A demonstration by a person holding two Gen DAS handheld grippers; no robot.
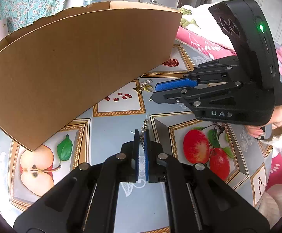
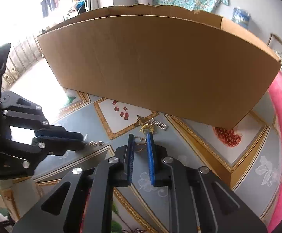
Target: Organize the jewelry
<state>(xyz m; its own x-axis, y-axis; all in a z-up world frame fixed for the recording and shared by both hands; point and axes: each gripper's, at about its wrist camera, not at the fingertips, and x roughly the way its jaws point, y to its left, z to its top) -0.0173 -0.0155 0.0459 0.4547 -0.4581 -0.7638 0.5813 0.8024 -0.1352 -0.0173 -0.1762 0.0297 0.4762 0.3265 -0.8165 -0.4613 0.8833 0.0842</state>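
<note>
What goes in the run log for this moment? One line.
left gripper: shut on silver chain | right gripper: jaws apart, empty, near gold jewelry | cardboard box: behind

Jewelry on the fruit-print cloth

Silver chain point(image 1: 145, 125) hangs centre frame; gold trinkets point(image 2: 145, 125) and silver link band point(image 2: 160, 125) lie mid-frame below the cardboard box point(image 2: 160, 62).

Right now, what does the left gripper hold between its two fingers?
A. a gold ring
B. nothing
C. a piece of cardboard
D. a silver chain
D: in the left wrist view the left gripper has its jaws closed on a silver chain, whose links stick out past the fingertips; the right wrist view shows the same chain hanging from its tips, while the gold pieces lie on the table near the cardboard box.
</note>
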